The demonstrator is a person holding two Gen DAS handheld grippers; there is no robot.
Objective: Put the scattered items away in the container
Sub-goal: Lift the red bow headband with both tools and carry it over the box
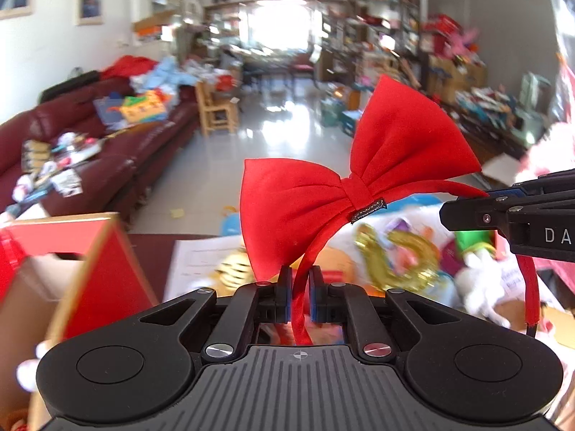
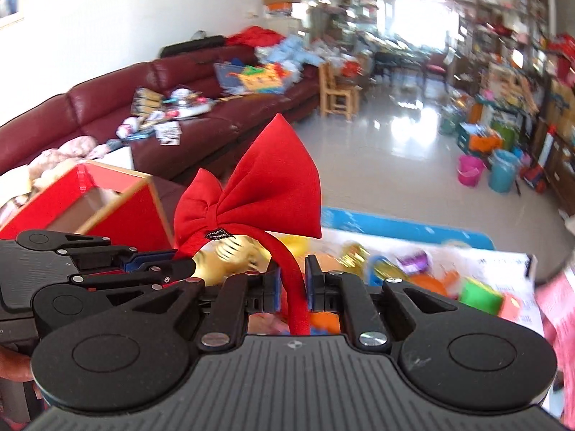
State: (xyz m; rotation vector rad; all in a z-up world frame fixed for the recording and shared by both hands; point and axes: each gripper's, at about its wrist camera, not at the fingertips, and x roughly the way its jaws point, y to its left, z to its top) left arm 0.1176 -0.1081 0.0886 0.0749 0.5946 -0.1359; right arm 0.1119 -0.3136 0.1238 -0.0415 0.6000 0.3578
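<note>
I have one red bow headband [image 1: 345,186] lifted off the clutter, and both grippers are on it. My left gripper [image 1: 300,296] has its two fingers pinched narrow on one leg of the thin red band, which runs straight up between the pads to the bow just above and ahead of the fingertips. My right gripper [image 2: 291,283] is clamped the same way on the other leg, its fingers nearly together with only the band between them; from there the bow sits up and to the left of the fingertips.

In the left wrist view the right gripper [image 1: 467,203] comes in from the right edge, holding the band where it curves down. In the right wrist view the left gripper [image 2: 158,265] lies just left of my fingers.

There is one container: a red cardboard box [image 1: 104,276] with tan edges, open at the top, down and to the left of both pairs of fingers [image 2: 107,212]. Below and beyond the fingers lies a blurred scatter of toys, among them one gold foil balloon [image 1: 395,255] and one white plush [image 1: 478,287]. I count one dark red sofa [image 2: 201,122] far ahead to the left.
</note>
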